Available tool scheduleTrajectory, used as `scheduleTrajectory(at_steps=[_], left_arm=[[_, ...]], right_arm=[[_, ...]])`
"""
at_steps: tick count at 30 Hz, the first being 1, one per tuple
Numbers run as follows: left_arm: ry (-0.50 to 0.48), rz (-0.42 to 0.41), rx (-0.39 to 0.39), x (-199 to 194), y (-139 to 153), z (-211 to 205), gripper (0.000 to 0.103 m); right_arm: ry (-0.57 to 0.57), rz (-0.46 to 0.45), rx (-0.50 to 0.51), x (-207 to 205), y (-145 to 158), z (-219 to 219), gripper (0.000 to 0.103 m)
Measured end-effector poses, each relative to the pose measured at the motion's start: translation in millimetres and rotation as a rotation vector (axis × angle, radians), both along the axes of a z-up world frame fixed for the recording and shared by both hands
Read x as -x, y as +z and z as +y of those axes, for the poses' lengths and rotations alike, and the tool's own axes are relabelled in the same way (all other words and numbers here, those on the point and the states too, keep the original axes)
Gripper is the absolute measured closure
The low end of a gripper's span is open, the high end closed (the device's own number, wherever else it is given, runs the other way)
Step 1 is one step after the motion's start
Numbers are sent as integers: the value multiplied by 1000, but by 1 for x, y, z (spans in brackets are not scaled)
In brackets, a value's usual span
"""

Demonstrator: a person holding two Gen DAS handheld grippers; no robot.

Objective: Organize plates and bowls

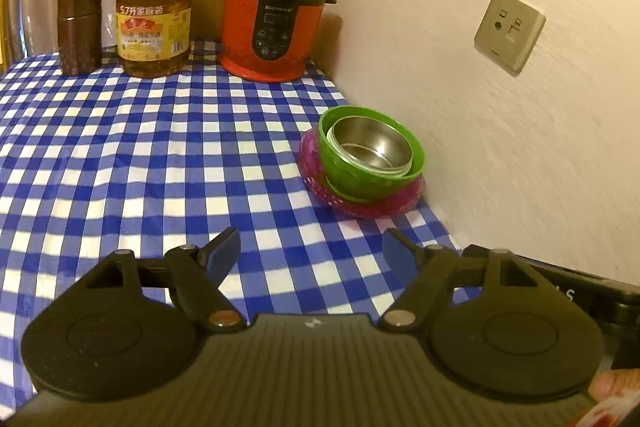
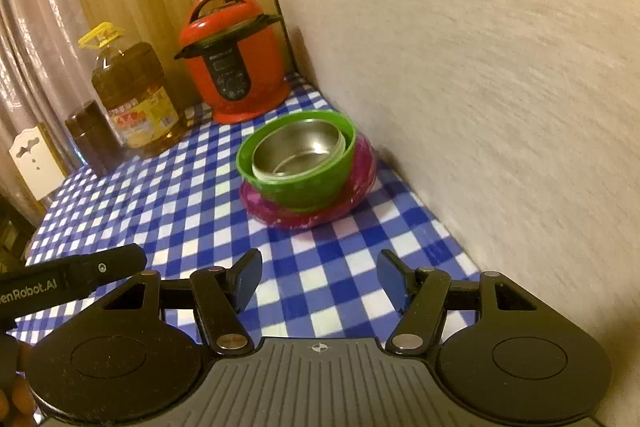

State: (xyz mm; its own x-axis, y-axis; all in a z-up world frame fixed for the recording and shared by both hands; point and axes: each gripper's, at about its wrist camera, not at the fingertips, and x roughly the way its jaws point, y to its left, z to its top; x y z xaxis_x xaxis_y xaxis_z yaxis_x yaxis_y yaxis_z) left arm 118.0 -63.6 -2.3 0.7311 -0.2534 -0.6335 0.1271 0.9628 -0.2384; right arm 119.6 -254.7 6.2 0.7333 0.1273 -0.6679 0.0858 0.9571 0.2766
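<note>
Left gripper [image 1: 312,255] is hovering released over the checked cloth [image 1: 140,167], stack sitting nested by the wall: steel bowl [image 1: 370,149] in green bowl [image 1: 376,179] on pink plate [image 1: 316,171]; right gripper [image 2: 318,281] is likewise hanging released, empty, stack just ahead.

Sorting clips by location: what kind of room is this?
Probably a home kitchen corner: a red electric cooker, a big cooking oil bottle and nested bowls on a checked tablecloth.
</note>
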Motion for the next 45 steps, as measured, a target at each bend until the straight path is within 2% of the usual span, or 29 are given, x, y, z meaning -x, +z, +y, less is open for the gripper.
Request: scheduleTrajectory(at_steps=[5, 9, 17, 29, 45], left_arm=[[-9, 6, -45, 18, -3, -4, 28], [-15, 19, -53, 30, -8, -7, 28], [-13, 35, -123, 41, -17, -14, 29], [-8, 61, -121, 44, -22, -19, 28], [-9, 52, -128, 46, -22, -19, 28]], right_arm=[[4, -8, -1, 12, 2, 0, 39], [35, -8, 33, 21, 0, 4, 39], [71, 7, 80, 39, -6, 6, 39], [74, 21, 79, 46, -9, -1, 39], [68, 14, 87, 47, -8, 0, 39]])
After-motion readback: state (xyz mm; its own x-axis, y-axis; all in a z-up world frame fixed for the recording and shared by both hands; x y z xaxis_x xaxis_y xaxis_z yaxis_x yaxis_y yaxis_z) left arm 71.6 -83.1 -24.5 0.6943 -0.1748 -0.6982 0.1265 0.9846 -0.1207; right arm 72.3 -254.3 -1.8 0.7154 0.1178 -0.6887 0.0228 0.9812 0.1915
